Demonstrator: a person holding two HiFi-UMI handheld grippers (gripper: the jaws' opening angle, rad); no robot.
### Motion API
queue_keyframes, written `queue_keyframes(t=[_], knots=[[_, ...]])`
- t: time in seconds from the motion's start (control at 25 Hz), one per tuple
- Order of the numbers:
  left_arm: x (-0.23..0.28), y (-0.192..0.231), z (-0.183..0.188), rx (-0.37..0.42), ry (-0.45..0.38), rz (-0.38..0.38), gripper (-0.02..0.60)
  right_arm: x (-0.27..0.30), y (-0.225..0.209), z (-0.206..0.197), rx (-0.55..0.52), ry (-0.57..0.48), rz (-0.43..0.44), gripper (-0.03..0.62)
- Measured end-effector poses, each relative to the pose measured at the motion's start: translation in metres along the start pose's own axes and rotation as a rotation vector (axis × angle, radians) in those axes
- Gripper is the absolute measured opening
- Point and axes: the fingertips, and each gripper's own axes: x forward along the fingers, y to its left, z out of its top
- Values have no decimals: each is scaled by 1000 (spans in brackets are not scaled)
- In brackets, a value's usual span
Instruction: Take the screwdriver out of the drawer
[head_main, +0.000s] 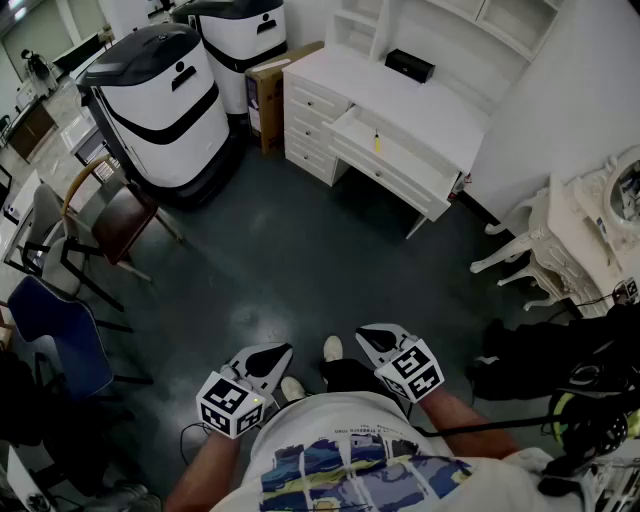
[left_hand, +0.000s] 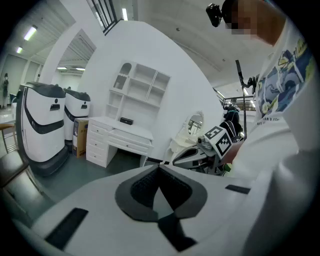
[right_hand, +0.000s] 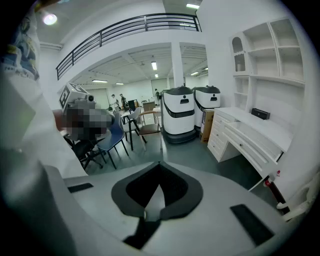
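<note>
A white desk (head_main: 420, 105) stands across the room at the back, its middle drawer (head_main: 400, 157) pulled open. A small yellow-handled tool, apparently the screwdriver (head_main: 377, 142), lies in the drawer. Both grippers are held close to the person's body, far from the desk. My left gripper (head_main: 277, 352) is shut with nothing between its jaws, and in the left gripper view its tips (left_hand: 159, 168) meet. My right gripper (head_main: 368, 334) is likewise shut and empty, its tips (right_hand: 160, 164) closed in the right gripper view. The desk (right_hand: 252, 137) shows at right there.
Two large white-and-black machines (head_main: 165, 100) and a cardboard box (head_main: 268, 95) stand left of the desk. Chairs (head_main: 105, 215) line the left side, one of them blue (head_main: 55, 335). An ornate white table (head_main: 565, 230) and black bags (head_main: 560, 360) are at right. A black box (head_main: 409, 65) sits on the desktop.
</note>
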Motion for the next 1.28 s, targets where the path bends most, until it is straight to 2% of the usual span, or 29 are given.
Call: queue_keyframes(t=[0.36, 0.6, 0.76, 0.92, 0.96, 1.0, 1.04, 1.28], knots=[[52, 19, 37, 37, 24, 0, 14, 22, -56, 26, 3, -27, 25, 25], [100, 32, 66, 46, 47, 12, 14, 26, -112, 35, 12, -32, 49, 25], [134, 39, 85, 80, 55, 21, 14, 32, -151, 35, 4, -33, 28, 28], [162, 51, 102, 95, 73, 0, 14, 43, -183, 41, 45, -43, -1, 34], [168, 55, 105, 100, 80, -11, 14, 46, -190, 44, 56, -45, -13, 46], [173, 62, 109, 105, 85, -24, 15, 51, -198, 46, 67, -47, -26, 86], [179, 70, 113, 110, 89, -38, 15, 56, -206, 49, 77, -48, -40, 120], [211, 141, 142, 128, 95, -101, 15, 103, -256, 79, 131, -36, -123, 123]])
